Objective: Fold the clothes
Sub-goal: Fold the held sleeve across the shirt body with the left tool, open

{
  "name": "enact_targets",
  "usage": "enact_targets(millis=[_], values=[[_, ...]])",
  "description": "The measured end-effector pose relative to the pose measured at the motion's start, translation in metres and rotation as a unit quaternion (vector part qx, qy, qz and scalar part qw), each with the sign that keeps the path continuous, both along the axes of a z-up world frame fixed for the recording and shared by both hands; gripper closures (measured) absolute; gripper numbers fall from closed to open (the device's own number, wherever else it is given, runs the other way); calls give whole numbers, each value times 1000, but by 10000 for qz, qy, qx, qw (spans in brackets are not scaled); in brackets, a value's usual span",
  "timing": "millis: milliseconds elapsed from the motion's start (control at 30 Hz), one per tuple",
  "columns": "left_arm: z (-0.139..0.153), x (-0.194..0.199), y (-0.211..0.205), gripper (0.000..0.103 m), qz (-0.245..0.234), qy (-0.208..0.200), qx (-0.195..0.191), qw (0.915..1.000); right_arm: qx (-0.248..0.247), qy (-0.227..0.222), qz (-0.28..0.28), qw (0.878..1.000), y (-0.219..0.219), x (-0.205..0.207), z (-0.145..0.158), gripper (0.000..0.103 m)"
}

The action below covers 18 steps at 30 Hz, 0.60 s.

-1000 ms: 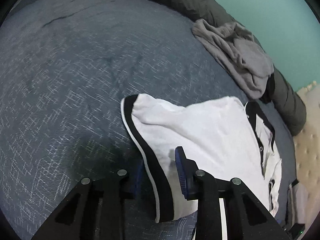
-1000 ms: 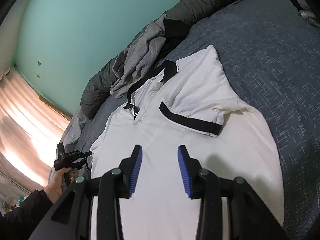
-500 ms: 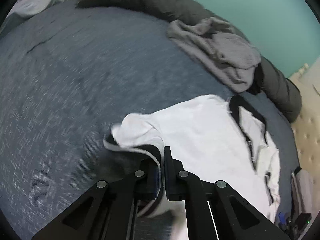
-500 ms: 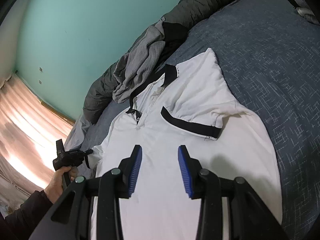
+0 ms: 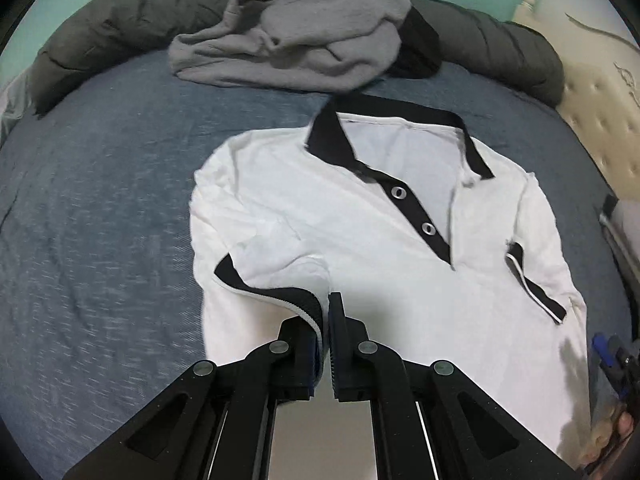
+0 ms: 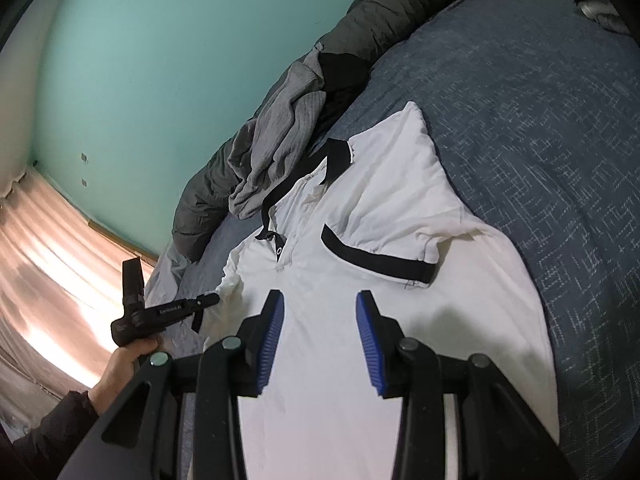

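Observation:
A white polo shirt (image 5: 360, 216) with a black collar (image 5: 328, 136) lies face up on the blue bedspread (image 5: 100, 240). My left gripper (image 5: 325, 314) is shut on the black cuff (image 5: 272, 294) of one sleeve and holds it lifted over the shirt's chest. The other sleeve (image 6: 400, 200) lies folded in across the body, its black cuff (image 6: 376, 258) flat. My right gripper (image 6: 320, 336) hovers open over the shirt's lower half (image 6: 320, 420), with nothing between its blue pads (image 6: 368, 340). In the right wrist view a hand (image 6: 124, 360) holds the left gripper (image 6: 212, 300) at the shirt's far side.
A crumpled grey garment (image 5: 304, 40) lies just beyond the collar, against a rolled dark quilt (image 5: 500, 40) along the teal wall (image 6: 160, 60). A cream tufted headboard (image 5: 600, 112) stands to the right. A pale curtain (image 6: 48, 280) hangs beyond the bed's far side.
My left gripper shut on the sleeve's black cuff, lifted it and carried it inward over the shirt while rolling. The right gripper stayed where it was, still open.

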<state>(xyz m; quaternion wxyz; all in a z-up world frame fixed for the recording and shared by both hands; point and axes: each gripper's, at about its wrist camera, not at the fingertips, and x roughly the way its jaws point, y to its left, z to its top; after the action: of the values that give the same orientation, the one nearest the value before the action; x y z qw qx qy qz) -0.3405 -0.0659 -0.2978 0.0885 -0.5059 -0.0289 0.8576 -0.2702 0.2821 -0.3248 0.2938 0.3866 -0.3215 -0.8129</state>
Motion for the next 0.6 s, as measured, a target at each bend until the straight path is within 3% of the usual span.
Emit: enact_targets(millis=[33, 100, 133, 167, 267, 433, 600], values=[[2, 2, -1, 95, -2, -21, 46, 10000, -19, -2, -7, 10000, 1, 0, 0, 65], [6, 6, -3, 78, -8, -58, 121, 9999, -46, 5, -26, 10000, 2, 0, 2, 65], [10, 8, -5, 61, -21, -48, 105, 9999, -58, 4, -34, 10000, 2, 0, 2, 65], [14, 10, -6, 55, -38, -26, 65, 10000, -70, 1, -40, 10000, 3, 0, 2, 65], [25, 14, -13, 55, -17, 102, -78, 9999, -109, -26, -62, 9999, 3, 0, 1, 65], [24, 5, -41, 55, 447, 93, 19, 9990, -135, -50, -103, 9998, 5, 1, 2, 65], [-2, -13, -55, 55, 810, -169, 519, 9952, -136, -77, -104, 9998, 5, 0, -1, 65]])
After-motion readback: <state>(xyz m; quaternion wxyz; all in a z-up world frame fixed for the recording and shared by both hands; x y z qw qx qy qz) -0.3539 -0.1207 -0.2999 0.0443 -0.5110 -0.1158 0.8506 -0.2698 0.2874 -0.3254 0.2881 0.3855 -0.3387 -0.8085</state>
